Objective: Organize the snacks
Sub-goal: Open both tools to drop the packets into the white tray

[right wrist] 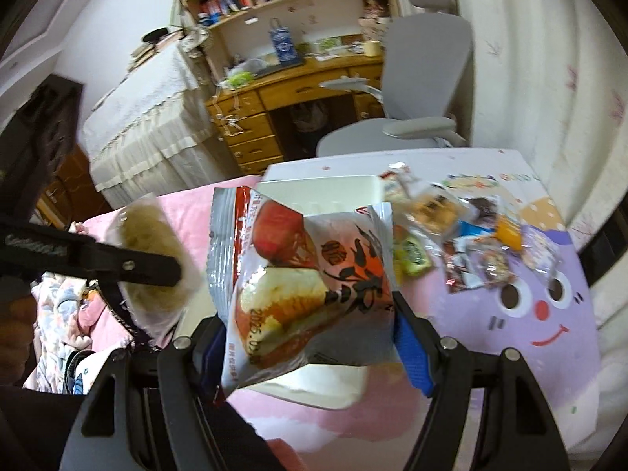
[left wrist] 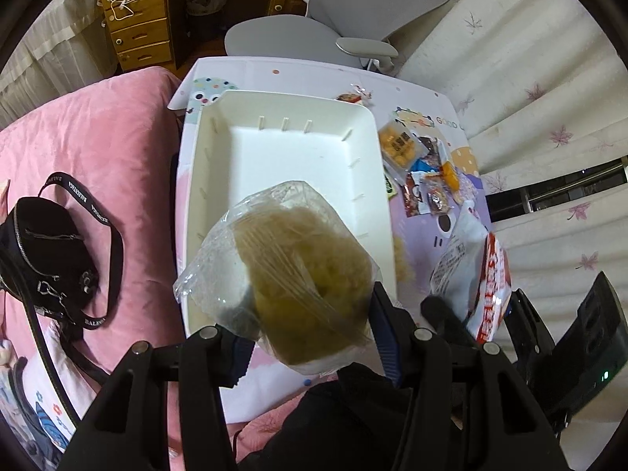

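Note:
My left gripper (left wrist: 310, 337) is shut on a clear plastic bag of pale brown fluffy snack (left wrist: 290, 271), held above the near end of the white tray (left wrist: 219, 149), whose inside is bare. My right gripper (right wrist: 310, 329) is shut on a silver and red snack packet (right wrist: 302, 274) picturing a red fruit and a cake slice. In the left wrist view that packet (left wrist: 486, 278) hangs to the right of the tray. In the right wrist view the left gripper's black finger (right wrist: 129, 265) and its bag (right wrist: 153, 243) are at the left.
Several small wrapped snacks (left wrist: 424, 168) lie in a pile on the cartoon-print table mat (right wrist: 530, 314), right of the tray. A pink blanket (left wrist: 98, 129) with a black shoulder bag (left wrist: 47, 255) lies left. A grey office chair (left wrist: 353, 19) and a wooden desk (right wrist: 294, 90) stand behind.

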Action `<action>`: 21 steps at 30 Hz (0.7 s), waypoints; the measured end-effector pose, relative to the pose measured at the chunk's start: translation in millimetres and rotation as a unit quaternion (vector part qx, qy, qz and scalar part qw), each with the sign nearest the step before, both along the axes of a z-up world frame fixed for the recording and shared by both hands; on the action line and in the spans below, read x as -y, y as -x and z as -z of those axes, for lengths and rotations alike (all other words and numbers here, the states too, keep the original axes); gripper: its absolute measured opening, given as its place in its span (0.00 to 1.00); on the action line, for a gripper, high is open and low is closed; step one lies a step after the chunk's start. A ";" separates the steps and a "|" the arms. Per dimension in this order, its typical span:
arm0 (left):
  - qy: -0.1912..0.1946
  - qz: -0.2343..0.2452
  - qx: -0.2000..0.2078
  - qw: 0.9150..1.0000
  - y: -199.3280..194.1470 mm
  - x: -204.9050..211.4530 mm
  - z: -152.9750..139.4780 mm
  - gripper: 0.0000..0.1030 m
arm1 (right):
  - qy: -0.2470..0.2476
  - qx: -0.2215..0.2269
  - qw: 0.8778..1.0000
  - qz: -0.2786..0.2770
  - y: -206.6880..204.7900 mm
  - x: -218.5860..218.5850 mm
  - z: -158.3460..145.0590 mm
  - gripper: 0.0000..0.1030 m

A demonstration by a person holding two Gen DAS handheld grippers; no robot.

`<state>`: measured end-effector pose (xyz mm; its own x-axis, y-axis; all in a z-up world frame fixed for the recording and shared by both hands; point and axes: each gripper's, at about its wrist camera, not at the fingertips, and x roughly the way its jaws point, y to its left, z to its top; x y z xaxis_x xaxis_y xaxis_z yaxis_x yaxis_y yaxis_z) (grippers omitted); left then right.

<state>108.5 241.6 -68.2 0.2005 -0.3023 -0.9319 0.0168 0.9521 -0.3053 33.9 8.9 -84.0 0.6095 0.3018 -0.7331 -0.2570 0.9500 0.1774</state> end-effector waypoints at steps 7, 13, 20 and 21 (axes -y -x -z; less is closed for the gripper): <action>-0.013 0.008 0.000 1.000 -7.3 -17.1 7.5 0.50 | 0.000 0.009 1.000 -0.012 3.1 -27.9 5.8 0.72; -0.007 0.006 0.018 1.000 -9.8 -17.9 7.7 0.71 | 0.021 -0.015 1.000 0.006 -0.8 -30.7 16.9 0.79; -0.020 0.014 0.038 0.999 -3.0 -6.8 11.6 0.71 | 0.021 -0.019 0.999 0.015 5.0 -24.2 19.3 0.79; -0.020 0.016 0.042 0.999 -0.2 -3.3 14.7 0.71 | 0.022 -0.022 0.999 0.016 6.8 -22.4 19.9 0.79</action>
<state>108.6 244.9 -82.9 0.2695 -0.2723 -0.9237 0.0718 0.9622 -0.2628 27.1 31.4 -103.9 0.5855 0.2492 -0.7714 -0.2191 0.9648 0.1454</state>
